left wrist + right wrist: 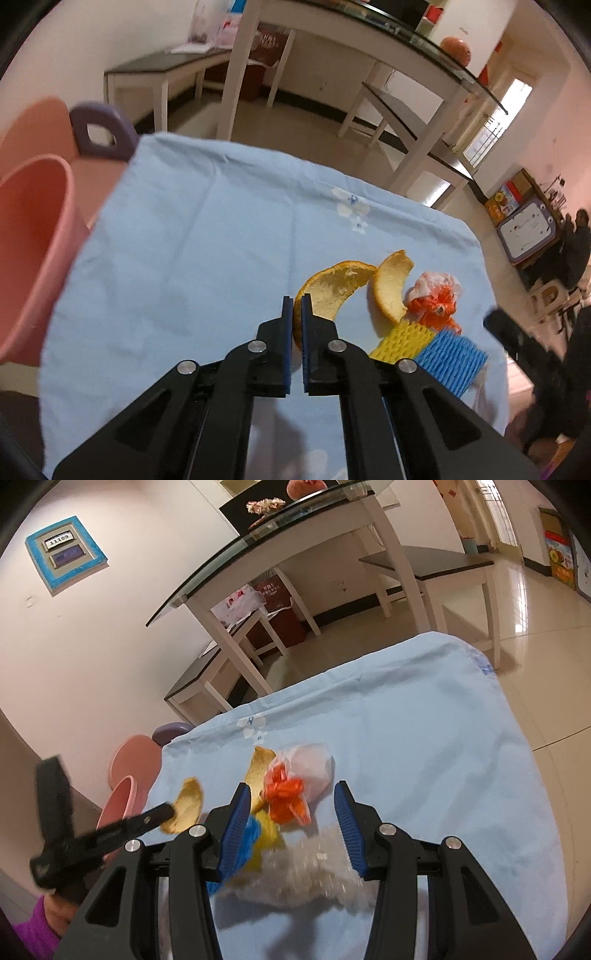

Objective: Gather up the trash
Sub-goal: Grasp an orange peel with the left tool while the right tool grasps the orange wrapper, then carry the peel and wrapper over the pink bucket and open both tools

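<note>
Left gripper: pointed steeply down at the blue cloth, jaws pinched on the near orange peel.
Second peel: lay just right of the left gripper's tips.
Pink bin: stood well left of that gripper, off the cloth's edge.
Right gripper: tilted down, jaws about half apart, gripping nothing.
Orange wrapper: lay between its tips, ahead.
Foam nets, yellow and blue: beside its left finger.
Purple sleeve: behind the left gripper.

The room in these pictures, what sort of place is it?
Probably a home dining or living room: a glass-topped table with white legs, benches beside it, and a glossy tiled floor.
</note>
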A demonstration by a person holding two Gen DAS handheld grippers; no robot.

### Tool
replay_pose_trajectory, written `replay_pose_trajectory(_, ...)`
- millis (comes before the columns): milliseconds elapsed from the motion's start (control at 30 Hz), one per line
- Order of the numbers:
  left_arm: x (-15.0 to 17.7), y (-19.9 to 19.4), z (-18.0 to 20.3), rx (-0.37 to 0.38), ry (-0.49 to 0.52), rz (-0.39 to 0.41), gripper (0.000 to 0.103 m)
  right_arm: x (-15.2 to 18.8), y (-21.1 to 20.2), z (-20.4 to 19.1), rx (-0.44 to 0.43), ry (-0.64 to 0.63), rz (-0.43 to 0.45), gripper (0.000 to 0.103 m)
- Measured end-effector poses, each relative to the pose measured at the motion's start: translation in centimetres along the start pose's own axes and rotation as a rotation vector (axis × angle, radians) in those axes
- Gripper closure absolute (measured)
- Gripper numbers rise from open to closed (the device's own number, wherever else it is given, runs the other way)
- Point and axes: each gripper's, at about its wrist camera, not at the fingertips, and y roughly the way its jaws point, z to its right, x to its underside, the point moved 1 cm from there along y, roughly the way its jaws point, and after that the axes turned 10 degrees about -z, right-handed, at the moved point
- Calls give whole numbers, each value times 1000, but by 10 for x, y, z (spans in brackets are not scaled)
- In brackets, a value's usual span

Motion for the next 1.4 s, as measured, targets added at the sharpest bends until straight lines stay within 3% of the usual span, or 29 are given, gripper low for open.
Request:
replay_pose_trajectory(233, 11, -15, -5, -18, 35, 29, 100, -19, 31, -10, 45, -31, -48, 58)
replay_pose_trajectory(267, 11, -17, -6, -20, 34, 34, 100, -21, 36, -9, 58, -28, -61, 61)
replay_pose_trajectory(300, 11, -19, -7, -23, 33, 40, 100, -21, 40, -8, 64, -27, -75, 73)
replay_pose_trajectory(333, 12, -20, -8, -27, 33, 45, 100, -21, 43, -8, 61, -29, -85, 80)
replay_pose_trajectory(400, 13, -22, -10, -30, 33, 51, 100, -20, 42, -9, 56, -33, -79, 83)
replay_pose_trajectory(500, 14, -24, -12, -26, 30, 54, 100, -17, 34, -12, 55, -50, -57, 97)
replay_pose_trajectory(967, 21, -51, -19, -37, 53, 148, 100, -16, -34, -46, 67, -114, 111, 97)
replay_pose_trajectory(1167, 27, -66, -39, -81, 47, 195, 100, -10, -29, -90, 17, -191, 91, 97)
replay_pose_trajectory(1400, 34, -89, -80, -146, -11, 240, 100, 3, 5, -160, -75, -302, 20, 97)
